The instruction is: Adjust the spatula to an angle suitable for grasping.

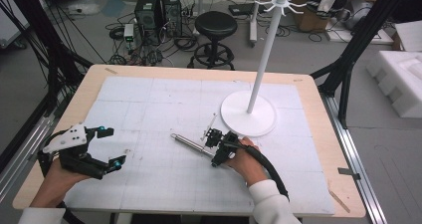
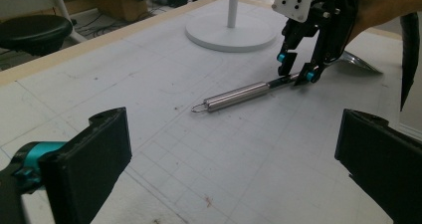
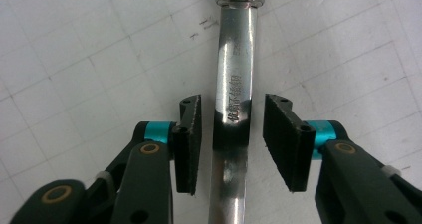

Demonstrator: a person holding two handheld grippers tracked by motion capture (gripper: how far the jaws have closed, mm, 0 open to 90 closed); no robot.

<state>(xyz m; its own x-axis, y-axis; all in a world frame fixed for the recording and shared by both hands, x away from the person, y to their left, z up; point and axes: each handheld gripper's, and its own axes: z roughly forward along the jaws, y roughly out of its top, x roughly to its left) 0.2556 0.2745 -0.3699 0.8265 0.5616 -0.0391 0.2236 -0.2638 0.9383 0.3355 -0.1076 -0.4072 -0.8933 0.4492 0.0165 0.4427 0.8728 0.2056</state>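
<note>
A steel utensil [image 1: 188, 142] lies flat on the white gridded mat, its round handle and hanging loop pointing left. In the left gripper view, the utensil [image 2: 239, 95] has its bowl end hidden behind the right hand. My right gripper [image 1: 211, 149] straddles the flat shank [image 3: 234, 84] just below the handle. In the right gripper view, the right gripper [image 3: 231, 104] is open, with a small gap between each pad and the metal. My left gripper [image 1: 114, 147] rests at the mat's left side, wide open with nothing between its fingers, aimed toward the utensil.
A white rack with a round base [image 1: 249, 114] and a tall pole topped by hooks [image 1: 281, 0] stands just behind the right hand. The wooden table edge [image 1: 326, 129] rims the mat. A black stool [image 1: 215, 25] and cables sit on the floor beyond.
</note>
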